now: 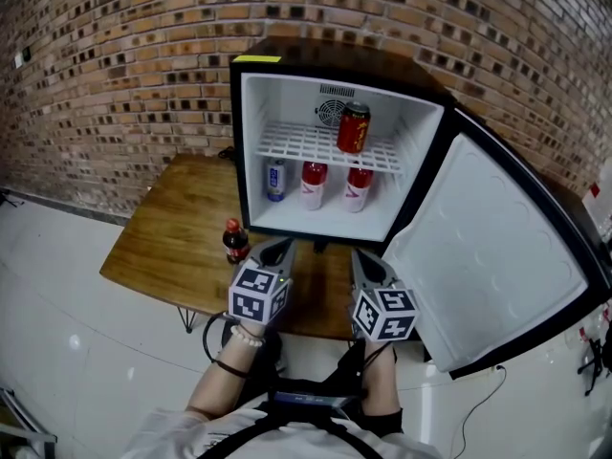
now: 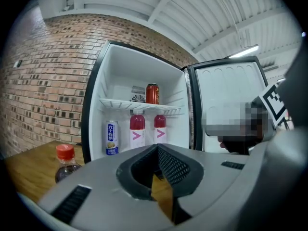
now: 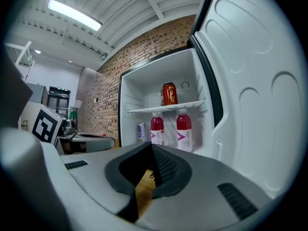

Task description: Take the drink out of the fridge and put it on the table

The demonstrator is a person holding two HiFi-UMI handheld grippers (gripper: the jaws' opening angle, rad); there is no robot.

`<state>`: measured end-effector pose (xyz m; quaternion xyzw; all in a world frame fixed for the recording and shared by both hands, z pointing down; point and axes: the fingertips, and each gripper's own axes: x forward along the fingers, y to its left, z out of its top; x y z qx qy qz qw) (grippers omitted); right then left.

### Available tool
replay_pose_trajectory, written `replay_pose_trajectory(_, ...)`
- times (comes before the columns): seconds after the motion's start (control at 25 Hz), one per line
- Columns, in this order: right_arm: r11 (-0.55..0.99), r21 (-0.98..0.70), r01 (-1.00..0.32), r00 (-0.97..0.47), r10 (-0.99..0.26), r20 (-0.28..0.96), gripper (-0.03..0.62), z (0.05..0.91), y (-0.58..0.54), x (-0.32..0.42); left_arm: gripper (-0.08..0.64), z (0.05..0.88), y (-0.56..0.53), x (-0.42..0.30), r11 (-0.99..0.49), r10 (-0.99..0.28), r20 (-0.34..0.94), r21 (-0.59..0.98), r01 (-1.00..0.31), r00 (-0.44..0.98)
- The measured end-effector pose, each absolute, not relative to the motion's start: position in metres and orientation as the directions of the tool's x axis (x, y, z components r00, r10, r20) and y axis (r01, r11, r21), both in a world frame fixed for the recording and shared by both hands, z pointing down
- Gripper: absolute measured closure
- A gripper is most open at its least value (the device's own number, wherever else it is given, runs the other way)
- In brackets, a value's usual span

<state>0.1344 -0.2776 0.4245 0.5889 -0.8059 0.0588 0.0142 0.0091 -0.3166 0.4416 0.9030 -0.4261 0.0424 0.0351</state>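
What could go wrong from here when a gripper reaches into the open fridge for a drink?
1. The red-capped bottle stands on the table right beside the left gripper; a careless reach could tip it.
2. The left red bottle and right red bottle stand close together under the wire shelf; pulling one out may knock the other.
3. The left gripper and the right gripper are both shut and empty; pushing in without opening would shove a drink rather than grasp it.

You face a red-brown brick wall [image 1: 115, 55]. The floor [image 1: 76, 342] below you is glossy white tile. A wooden table [image 1: 167, 232] on thin black legs stands near the wall. Overhead you have a white ribbed ceiling [image 2: 202, 13] with a lit tube light [image 3: 74, 14].
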Motion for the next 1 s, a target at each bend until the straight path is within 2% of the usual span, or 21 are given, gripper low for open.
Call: replay_pose_trajectory(1.0,0.302,-0.071,-0.951,-0.307,-0.949,0.072,0.58,0.415,-0.277,0.137,0.563,0.436,-0.317,0.01,-0.636,-0.766,0.091,0.037,-0.771,0.637)
